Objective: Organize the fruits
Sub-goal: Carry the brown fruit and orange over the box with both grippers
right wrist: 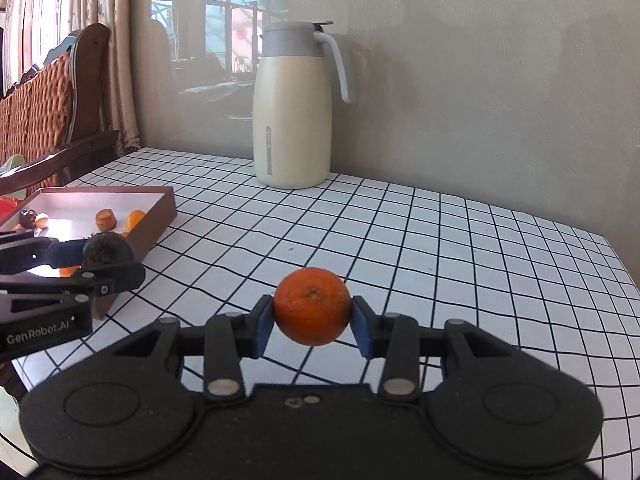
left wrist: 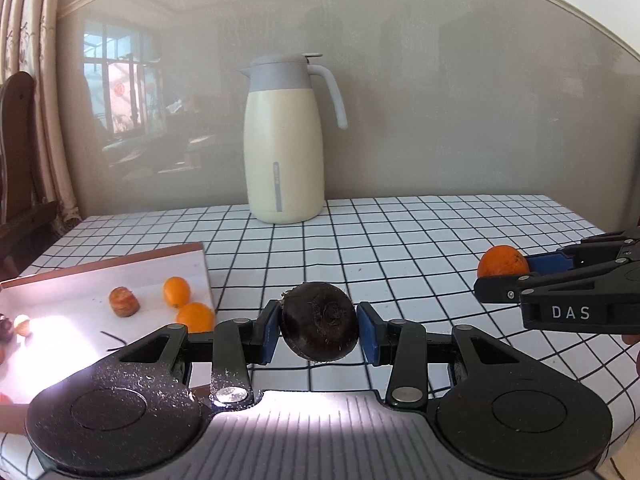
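At the far left a shallow brown tray (left wrist: 188, 249) with a white floor sits on the grid-patterned counter (left wrist: 400, 248). In it the left wrist view shows two oranges (left wrist: 176, 291), a third orange fruit with a flat cut top (left wrist: 124, 301), one small pale fruit (left wrist: 22, 325) and one dark fruit at the edge; others there are cut off by the frame. Right of the tray, the left tongs (left wrist: 319, 327) are clenched on one dark round fruit (left wrist: 319, 327), lifted above the counter. Far behind stands one cream and grey thermal jug (left wrist: 285, 140), against the wall. To the right, the right tongs (right wrist: 312, 318) grasp one orange (right wrist: 312, 306), also held clear of the counter.
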`<state>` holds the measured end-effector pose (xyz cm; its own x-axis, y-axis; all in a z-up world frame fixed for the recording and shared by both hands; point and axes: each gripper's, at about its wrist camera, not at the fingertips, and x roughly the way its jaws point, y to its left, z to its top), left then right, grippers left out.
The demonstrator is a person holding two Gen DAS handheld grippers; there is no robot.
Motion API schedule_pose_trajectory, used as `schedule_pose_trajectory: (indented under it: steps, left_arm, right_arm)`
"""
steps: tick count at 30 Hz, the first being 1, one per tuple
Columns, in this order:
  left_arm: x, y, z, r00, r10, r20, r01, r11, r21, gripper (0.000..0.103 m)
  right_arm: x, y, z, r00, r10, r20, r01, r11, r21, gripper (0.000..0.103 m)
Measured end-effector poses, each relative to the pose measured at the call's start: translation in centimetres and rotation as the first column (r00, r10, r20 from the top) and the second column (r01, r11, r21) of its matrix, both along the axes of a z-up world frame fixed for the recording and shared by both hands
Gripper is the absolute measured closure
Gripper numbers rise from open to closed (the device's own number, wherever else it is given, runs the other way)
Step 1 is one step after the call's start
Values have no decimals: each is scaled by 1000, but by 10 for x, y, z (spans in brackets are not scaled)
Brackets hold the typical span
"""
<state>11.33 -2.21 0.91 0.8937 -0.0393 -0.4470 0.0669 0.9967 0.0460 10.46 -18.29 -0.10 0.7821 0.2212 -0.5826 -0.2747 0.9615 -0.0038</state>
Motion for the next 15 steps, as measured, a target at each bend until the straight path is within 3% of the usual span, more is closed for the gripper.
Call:
schedule_pose_trajectory:
  steps: [15]
  left_arm:
    - [-56,116,4,973,232,13,-232,972,23,62]
  right_arm:
    - [-22,102,12,974,223,46,-224,975,7,70]
